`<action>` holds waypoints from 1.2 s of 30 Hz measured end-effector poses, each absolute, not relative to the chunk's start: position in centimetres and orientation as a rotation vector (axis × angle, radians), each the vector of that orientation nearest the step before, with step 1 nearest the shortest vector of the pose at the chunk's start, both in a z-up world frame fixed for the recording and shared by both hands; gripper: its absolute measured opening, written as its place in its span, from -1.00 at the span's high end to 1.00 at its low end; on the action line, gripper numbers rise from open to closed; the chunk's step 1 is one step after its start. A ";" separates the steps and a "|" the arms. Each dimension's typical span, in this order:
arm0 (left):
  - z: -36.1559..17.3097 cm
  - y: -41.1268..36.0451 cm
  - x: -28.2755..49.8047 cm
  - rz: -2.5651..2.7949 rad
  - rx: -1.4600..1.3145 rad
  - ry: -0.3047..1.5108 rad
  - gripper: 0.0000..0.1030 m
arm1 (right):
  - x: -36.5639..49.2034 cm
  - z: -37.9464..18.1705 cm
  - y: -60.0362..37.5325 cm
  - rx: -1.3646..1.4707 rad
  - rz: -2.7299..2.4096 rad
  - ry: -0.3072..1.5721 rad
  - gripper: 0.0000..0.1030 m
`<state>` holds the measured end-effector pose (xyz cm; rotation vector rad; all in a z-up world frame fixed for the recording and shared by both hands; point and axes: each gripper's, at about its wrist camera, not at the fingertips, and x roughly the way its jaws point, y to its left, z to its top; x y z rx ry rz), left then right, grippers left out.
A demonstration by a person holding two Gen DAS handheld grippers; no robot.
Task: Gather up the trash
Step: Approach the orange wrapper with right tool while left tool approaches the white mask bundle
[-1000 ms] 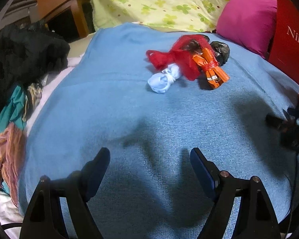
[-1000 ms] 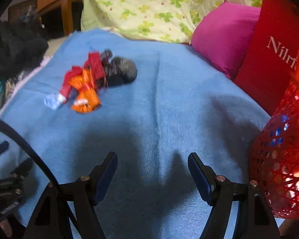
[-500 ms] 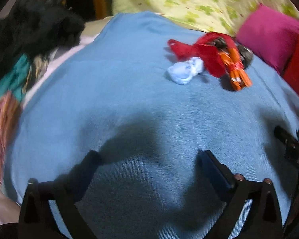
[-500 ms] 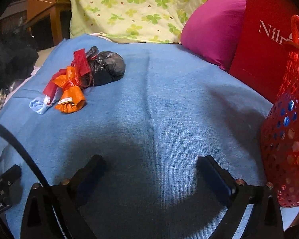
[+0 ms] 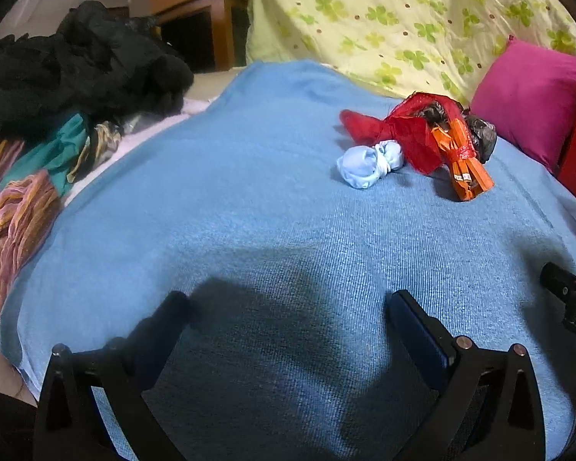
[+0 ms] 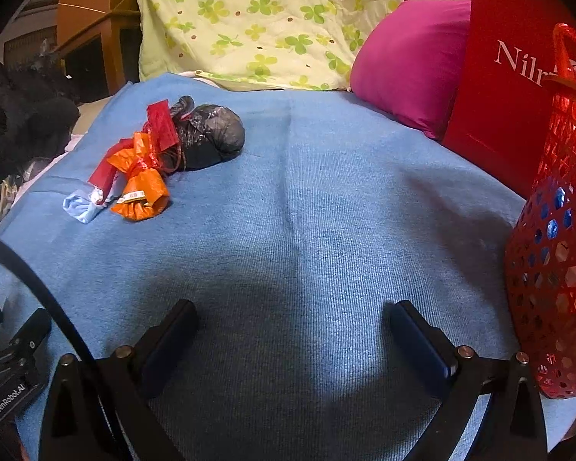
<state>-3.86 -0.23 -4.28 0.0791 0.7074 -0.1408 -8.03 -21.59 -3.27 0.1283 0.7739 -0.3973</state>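
Blue blanket (image 5: 226, 207): four knotted trash bags (image 5: 414, 142), one basket (image 6: 553, 269).

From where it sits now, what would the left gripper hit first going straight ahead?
Likely only the blue blanket. The left gripper is open, and the trash pile lies off to its right, though depth is unclear.

Bed covered by blue blanket (image 5: 249, 199). Far centre on it, clustered and touching: light blue bag (image 5: 366, 166), red bag (image 5: 399, 132), orange bag (image 5: 462, 163), black bag (image 6: 211, 136). Red mesh basket (image 6: 553, 269) at near right; pink pillow (image 6: 411, 77) far right.
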 end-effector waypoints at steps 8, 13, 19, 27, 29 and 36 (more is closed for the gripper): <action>-3.9 -0.1 -3.0 -0.152 0.073 0.766 -1.00 | -7.9 -3.3 -22.0 0.138 -0.396 0.781 -0.99; -3.4 0.3 -1.8 -0.224 0.084 0.880 -1.00 | -7.7 -3.1 -22.2 0.148 -0.396 0.803 -0.99; -2.0 0.8 -0.9 -0.302 0.112 0.946 -1.00 | -6.7 -2.8 -22.6 0.145 -0.371 0.881 -0.99; 3.1 0.9 2.5 -0.321 0.214 0.703 -1.00 | -5.2 0.9 -24.9 0.341 -0.223 0.893 -0.99; 3.6 1.6 4.1 -0.311 0.196 0.673 -1.00 | -4.8 2.4 -25.0 0.352 -0.179 0.843 -0.99; 2.4 4.0 7.3 -0.269 0.051 0.772 -1.00 | -0.8 4.0 -23.8 0.394 -0.048 0.766 -0.97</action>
